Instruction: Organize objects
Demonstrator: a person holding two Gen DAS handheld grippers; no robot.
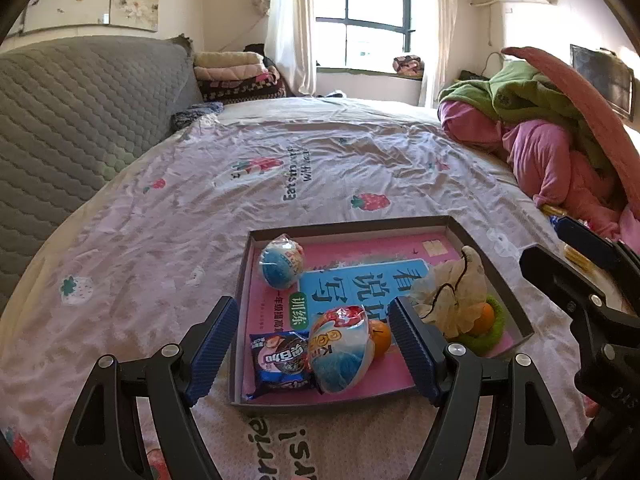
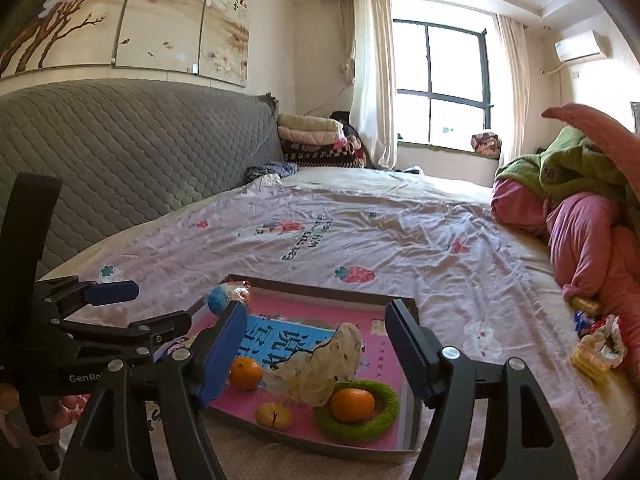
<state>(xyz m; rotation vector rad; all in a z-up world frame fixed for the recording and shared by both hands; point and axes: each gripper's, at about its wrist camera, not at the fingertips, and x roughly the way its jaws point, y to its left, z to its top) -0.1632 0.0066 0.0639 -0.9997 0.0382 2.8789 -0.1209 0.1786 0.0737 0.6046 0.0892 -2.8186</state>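
**Both jaws wide apart above the filled tray**

The left gripper point(image 1: 314, 346) has its jaws spread wide with nothing pressed between them. Seen past them, a clear-wrapped egg-shaped snack point(image 1: 340, 350) lies in the gap, with a dark biscuit packet point(image 1: 280, 362) just to its left and an orange point(image 1: 380, 336) tucked against its right side.

The right gripper point(image 2: 316, 350) also stands with jaws parted and empty. Beyond them sit a crumpled mesh pouf point(image 2: 324, 364), a second orange point(image 2: 245, 373) near the left jaw, a yellowish fruit point(image 2: 274, 416) at the near rim, and an orange inside a green ring point(image 2: 386, 398) toward the right jaw.

All of these rest in a shallow grey tray point(image 1: 516, 300) lined by a pink book point(image 1: 360, 252). A blue-and-white ball point(image 1: 282, 262) lies in the tray's far left corner. The tray sits on the bed point(image 1: 320, 168), and loose wrapped snacks point(image 2: 596, 346) lie on the sheet well to the right.
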